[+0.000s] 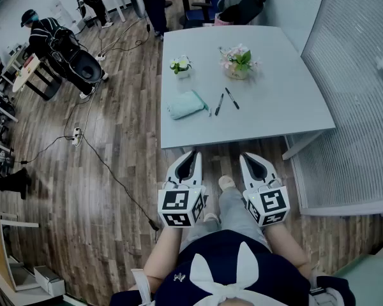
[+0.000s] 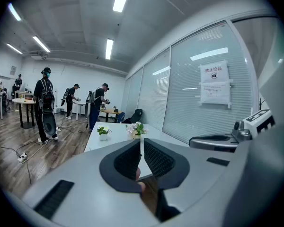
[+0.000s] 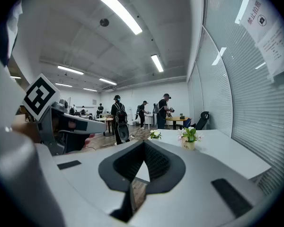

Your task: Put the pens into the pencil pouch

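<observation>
Left gripper [image 1: 190, 155] and right gripper [image 1: 249, 159] are both clenched, with nothing between the jaws. You hold them side by side, just short of the table [image 1: 282, 99]. Both pens [image 1: 219, 104] lie on it, just right of the pouch [image 1: 186, 104].

Holds the left gripper [image 1: 191, 153] and the right gripper [image 1: 247, 157] side by side before the waist, level with each other, aimed forward and slightly down. Presses both pairs of jaws together on nothing.
</observation>
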Demonstrator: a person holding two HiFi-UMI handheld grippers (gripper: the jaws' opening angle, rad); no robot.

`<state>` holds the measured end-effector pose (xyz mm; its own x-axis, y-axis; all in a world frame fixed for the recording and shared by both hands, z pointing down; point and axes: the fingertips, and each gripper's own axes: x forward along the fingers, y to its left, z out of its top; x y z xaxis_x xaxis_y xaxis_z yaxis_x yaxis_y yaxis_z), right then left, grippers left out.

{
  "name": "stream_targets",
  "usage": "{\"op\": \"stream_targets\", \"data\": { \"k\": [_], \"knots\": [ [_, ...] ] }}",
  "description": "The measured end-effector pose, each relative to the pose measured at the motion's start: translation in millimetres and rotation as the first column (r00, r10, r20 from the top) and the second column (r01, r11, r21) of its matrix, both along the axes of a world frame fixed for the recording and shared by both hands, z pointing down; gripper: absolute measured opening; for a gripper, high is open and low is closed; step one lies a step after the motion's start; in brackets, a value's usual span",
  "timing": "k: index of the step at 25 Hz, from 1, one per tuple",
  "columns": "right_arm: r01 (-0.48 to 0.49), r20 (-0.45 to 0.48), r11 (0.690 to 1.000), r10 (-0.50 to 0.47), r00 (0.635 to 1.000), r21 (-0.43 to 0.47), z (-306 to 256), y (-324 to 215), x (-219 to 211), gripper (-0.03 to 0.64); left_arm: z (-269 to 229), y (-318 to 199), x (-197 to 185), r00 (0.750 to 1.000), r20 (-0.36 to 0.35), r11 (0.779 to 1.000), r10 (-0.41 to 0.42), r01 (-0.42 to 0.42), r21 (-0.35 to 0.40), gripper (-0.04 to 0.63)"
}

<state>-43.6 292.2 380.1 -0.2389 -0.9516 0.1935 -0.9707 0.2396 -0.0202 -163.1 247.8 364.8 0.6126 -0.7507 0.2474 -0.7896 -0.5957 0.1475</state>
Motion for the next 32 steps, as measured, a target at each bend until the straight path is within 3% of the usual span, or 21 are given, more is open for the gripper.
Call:
{"op": "stream_targets", "data": {
  "k": [14,17,20,32],
  "knots": [
    [0.025,-0.004,1.0,-0.025,1.0,0.013,-2.2,-48.9,14.1,0.031,-9.9,-43.0,27.5,1.0,-0.003,0.999,0.031,-0.031,0.022,0.042],
    [0.031,0.002,0.999,-0.031,1.0,0.007,-1.4,-67.1,20.2,0.071,-6.7,-58.4,33.0,0.999,0.008,0.999,0.036,-0.036,0.005,0.134],
    [0.034,-0.003,0.999,-0.034,0.999,0.001,-2.1,-87.3,26.8,0.151,-4.1,-76.8,37.5,0.999,0.03,1.0,0.029,-0.029,-0.002,0.168],
    [0.082,0.022,0.995,-0.08,0.997,-0.056,8.5,-164.1,56.1,0.156,12.8,-158.5,54.9,0.998,0.052,0.995,-0.039,0.043,-0.091,0.189]
  ]
}}
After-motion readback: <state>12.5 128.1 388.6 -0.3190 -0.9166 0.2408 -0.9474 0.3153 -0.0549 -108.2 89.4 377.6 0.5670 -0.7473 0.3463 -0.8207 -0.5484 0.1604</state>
